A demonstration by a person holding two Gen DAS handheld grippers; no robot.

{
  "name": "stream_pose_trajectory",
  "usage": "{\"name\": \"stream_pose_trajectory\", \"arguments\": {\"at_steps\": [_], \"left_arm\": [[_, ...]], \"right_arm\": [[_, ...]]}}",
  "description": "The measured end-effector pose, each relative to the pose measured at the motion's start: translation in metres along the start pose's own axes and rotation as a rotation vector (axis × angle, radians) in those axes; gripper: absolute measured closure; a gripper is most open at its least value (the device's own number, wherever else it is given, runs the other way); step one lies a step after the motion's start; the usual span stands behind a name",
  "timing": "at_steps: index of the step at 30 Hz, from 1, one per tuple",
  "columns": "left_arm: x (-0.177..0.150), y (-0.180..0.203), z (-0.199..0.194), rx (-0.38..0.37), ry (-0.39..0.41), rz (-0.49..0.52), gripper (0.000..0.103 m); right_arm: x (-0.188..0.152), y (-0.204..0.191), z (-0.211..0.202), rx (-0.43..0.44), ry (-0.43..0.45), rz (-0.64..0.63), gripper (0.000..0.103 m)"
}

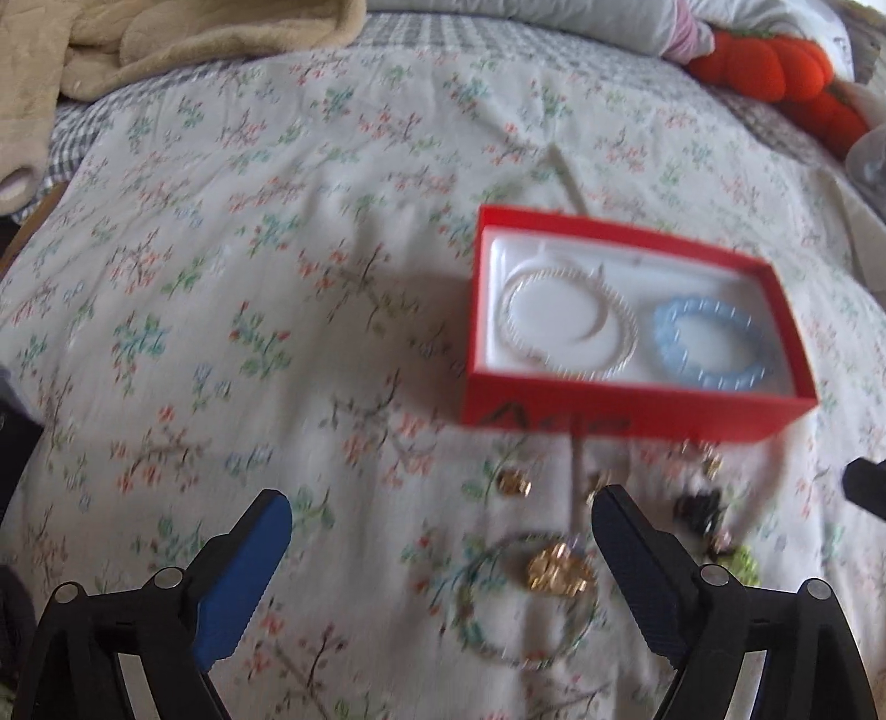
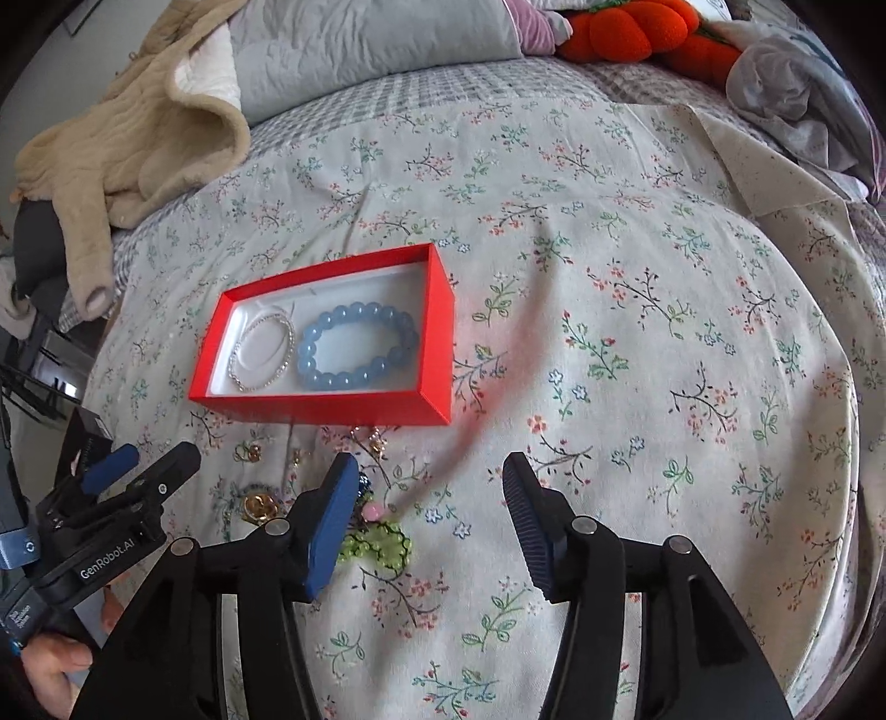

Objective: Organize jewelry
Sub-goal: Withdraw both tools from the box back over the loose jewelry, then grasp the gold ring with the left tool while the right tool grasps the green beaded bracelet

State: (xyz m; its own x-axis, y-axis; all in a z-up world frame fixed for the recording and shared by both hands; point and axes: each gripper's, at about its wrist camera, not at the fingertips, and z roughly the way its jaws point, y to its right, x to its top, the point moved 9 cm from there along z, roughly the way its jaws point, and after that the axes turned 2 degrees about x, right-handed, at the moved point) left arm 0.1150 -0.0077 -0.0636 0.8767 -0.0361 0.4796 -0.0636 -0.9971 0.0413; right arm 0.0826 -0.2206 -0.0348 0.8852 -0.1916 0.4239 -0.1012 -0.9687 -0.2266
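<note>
Floral bedspread [image 2: 637, 310] fills both wrist views, the surface on which loose jewelry waits to be sorted.

Nearest the cameras, the left gripper [image 1: 440, 523] hangs wide open over the cloth with nothing held; directly between its fingers lies a thin ring-shaped bracelet [image 1: 526, 603] carrying a gold charm [image 1: 559, 570], blurred in this view. That piece sits just ahead of and below the left fingertips, so the left hand looks the nearer one for it.

The right gripper [image 2: 429, 487] is likewise spread wide and empty. A green beaded piece [image 2: 376, 545] with a pink bead lies just beside its left finger, off to the left of the gap rather than inside it; reaching it would call for a small shift leftward.

A little farther on, small gold pieces [image 1: 515, 484] and a dark item, too blurred to name, are scattered on the cloth close to the box's front wall.

Beyond them sits the open red box [image 2: 326, 410], its long axis running left to right across both views. Inside, on a white lining, a thin silvery bracelet [image 2: 263, 351] lies at the left end and a blue beaded bracelet [image 2: 357, 346] beside it, the two nearly touching.

At the far edge, a beige blanket [image 2: 138, 149], grey pillows and an orange plush toy [image 2: 637, 27] line the bed.
</note>
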Motion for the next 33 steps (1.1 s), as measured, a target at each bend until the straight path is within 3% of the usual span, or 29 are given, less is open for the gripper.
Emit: {"name": "stream_pose_trajectory", "arguments": {"at_steps": [9, 12, 17, 22, 26, 28, 30, 33], "left_arm": [[-0.033, -0.016, 0.001, 0.008, -0.068, -0.012, 0.01], [-0.04, -0.018, 0.007, 0.0, -0.098, -0.022, 0.01], [-0.046, -0.008, 0.015, -0.089, -0.151, -0.053, 0.011], [-0.051, 0.009, 0.021, -0.234, -0.215, -0.111, 0.026], [-0.046, 0.018, 0.02, -0.315, -0.228, -0.164, 0.05], [-0.041, 0.024, 0.02, -0.357, -0.232, -0.178, 0.052], [-0.038, 0.031, 0.02, -0.369, -0.229, -0.179, 0.056], [-0.035, 0.038, 0.024, -0.33, -0.211, -0.159, 0.058]], "right_arm": [[-0.036, 0.022, 0.011, -0.119, -0.124, -0.027, 0.038], [-0.044, 0.024, 0.015, -0.093, -0.159, 0.0, 0.038], [-0.05, 0.024, 0.02, -0.066, -0.19, 0.052, 0.038], [-0.053, 0.019, 0.024, -0.058, -0.205, 0.059, 0.038], [-0.048, 0.011, 0.029, -0.05, -0.205, 0.063, 0.038], [-0.045, 0.009, 0.029, -0.042, -0.194, 0.079, 0.038], [-0.042, 0.006, 0.029, -0.022, -0.185, 0.098, 0.038], [-0.038, 0.001, 0.03, -0.003, -0.177, 0.106, 0.038]]}}
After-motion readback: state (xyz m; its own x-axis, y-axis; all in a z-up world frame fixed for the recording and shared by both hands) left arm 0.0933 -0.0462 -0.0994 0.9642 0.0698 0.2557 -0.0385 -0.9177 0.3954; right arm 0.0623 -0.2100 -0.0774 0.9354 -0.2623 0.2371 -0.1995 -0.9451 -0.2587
